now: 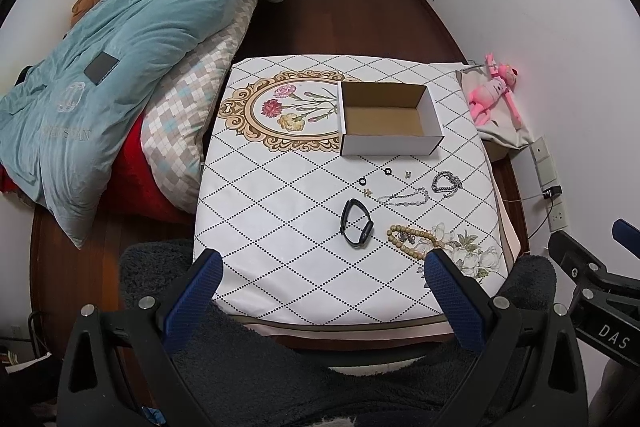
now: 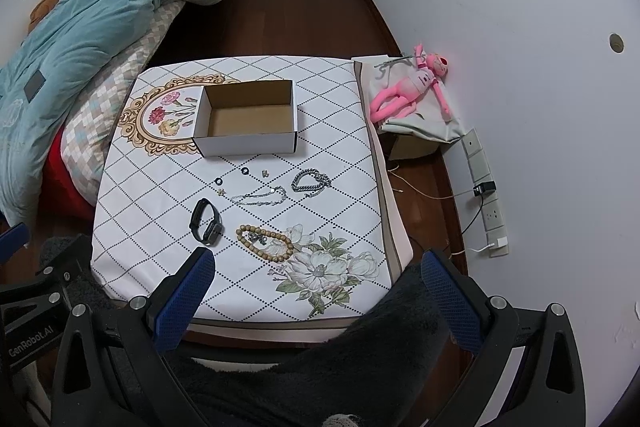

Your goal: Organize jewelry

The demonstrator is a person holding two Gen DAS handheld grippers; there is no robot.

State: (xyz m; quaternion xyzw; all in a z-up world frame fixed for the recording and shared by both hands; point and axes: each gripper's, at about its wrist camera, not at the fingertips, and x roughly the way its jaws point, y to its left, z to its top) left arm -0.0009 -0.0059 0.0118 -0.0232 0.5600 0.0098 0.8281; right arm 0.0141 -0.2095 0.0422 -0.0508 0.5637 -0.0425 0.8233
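Note:
An empty white cardboard box (image 1: 390, 143) (image 2: 244, 143) stands open at the table's far half. In front of it lie two small black rings (image 1: 363, 181) (image 2: 218, 181), small earrings (image 1: 408, 174), a thin silver chain (image 1: 404, 197) (image 2: 260, 198), a thick silver bracelet (image 1: 446, 183) (image 2: 311, 182), a black watch (image 1: 355, 223) (image 2: 205, 223) and a wooden bead bracelet (image 1: 412, 241) (image 2: 266, 243). My left gripper (image 1: 324, 281) hovers open over the near table edge, holding nothing. My right gripper (image 2: 318, 285) is open too, empty, just short of the beads.
The table carries a white cloth with a diamond pattern (image 1: 280, 227). A bed with a teal duvet (image 1: 132, 39) lies left. A pink plush toy (image 2: 412, 87) sits on a bag at the right, by wall sockets (image 2: 486, 187) and cables. Dark fuzzy fabric (image 2: 340, 359) is below the grippers.

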